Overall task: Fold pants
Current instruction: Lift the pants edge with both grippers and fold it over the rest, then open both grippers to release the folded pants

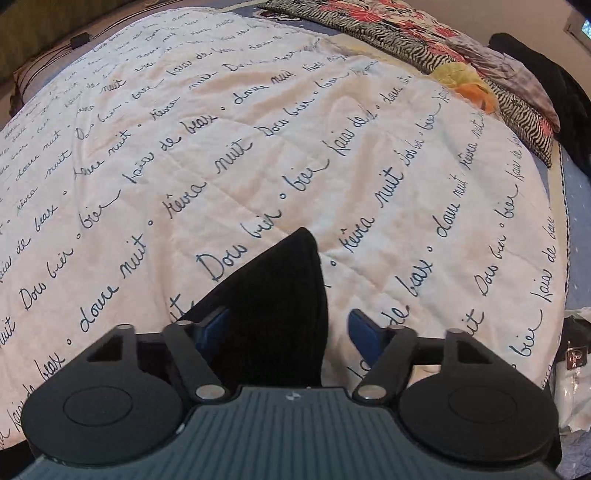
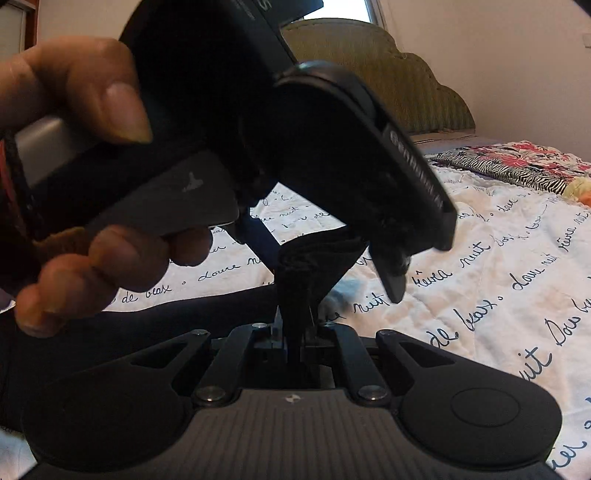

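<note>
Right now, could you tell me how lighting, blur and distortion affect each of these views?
Left wrist view: evenly lit and sharp, though fisheye bows the quilt into a dome; the black pants show no detail. Right wrist view: backlit, so the left gripper and hand loom dark and motion-blurred.

Home bedroom: bed quilt (image 1: 258, 129) (script-printed), padded headboard (image 2: 388, 74), floral pillow (image 1: 406, 33).

**Bed with script-printed quilt**

Wide bed covered by white quilted cotton blanket (image 1: 258, 122) printed with dark blue cursive French words. Along far edge, zebra-striped fabric with red flowers (image 1: 402, 33). Black pants (image 2: 177, 314) partly draped on quilt. Padded olive-green headboard (image 2: 388, 74) behind.
</note>
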`<state>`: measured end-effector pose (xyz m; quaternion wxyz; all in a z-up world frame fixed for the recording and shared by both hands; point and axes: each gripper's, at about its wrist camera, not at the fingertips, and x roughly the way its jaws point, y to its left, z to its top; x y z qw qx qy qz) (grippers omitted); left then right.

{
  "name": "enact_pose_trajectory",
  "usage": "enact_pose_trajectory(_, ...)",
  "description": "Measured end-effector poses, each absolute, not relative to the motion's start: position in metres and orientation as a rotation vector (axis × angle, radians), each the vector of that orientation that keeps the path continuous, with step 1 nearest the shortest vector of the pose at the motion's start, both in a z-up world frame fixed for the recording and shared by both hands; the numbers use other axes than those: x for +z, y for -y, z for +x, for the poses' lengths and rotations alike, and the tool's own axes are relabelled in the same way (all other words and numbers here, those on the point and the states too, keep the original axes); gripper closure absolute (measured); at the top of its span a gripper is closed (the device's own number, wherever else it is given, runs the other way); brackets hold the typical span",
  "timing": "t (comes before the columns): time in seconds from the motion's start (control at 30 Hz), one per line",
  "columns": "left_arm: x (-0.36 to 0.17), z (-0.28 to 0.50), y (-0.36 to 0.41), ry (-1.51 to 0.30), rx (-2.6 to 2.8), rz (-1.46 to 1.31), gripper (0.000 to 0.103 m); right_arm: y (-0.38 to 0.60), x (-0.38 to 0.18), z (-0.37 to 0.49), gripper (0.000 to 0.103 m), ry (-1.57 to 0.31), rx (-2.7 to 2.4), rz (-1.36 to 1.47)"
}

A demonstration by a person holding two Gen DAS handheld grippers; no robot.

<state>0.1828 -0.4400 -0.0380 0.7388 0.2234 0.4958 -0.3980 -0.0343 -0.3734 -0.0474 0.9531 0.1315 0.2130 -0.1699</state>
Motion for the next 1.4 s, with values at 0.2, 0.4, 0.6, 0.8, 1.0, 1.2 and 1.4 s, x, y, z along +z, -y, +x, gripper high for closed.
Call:
enact_pose_trajectory(0.2,-0.032,0.198,0.402,-1.073,-0.839,0.307,0.096,0.369,-0.041,-0.036,0.098,-0.428,-0.341,0.252)
enact_pose_trajectory(0.4,-0.013,0.197,0.321,-1.059,-0.799,0.162,0.096,0.331,-0.025,-0.034,0.098,-0.431,-0.270,0.172)
enact_pose_trajectory(0.6,-0.015,0.214,0.175,-1.100,-0.638,-0.062,0.095,0.243,-0.019,-0.017,0.098,-0.468,-0.041,0.081)
enact_pose_trajectory(0.8,-0.040,0.238,0.062,-1.152,-0.425,-0.201,0.096,0.159,-0.028,0.011,0.097,-0.548,0.135,-0.032)
enact_pose_trajectory(1.0,-0.041,0.238,0.029,-1.130,-0.459,-0.238,0.096,0.123,-0.031,0.024,0.097,-0.583,0.166,-0.084)
enact_pose_trajectory(1.2,-0.038,0.242,-0.006,-1.114,-0.445,-0.292,0.096,0.094,-0.031,0.045,0.097,-0.596,0.200,-0.133)
enact_pose_trajectory(1.4,-0.046,0.242,-0.043,-1.123,-0.414,-0.357,0.095,0.061,-0.032,0.065,0.097,-0.611,0.246,-0.168)
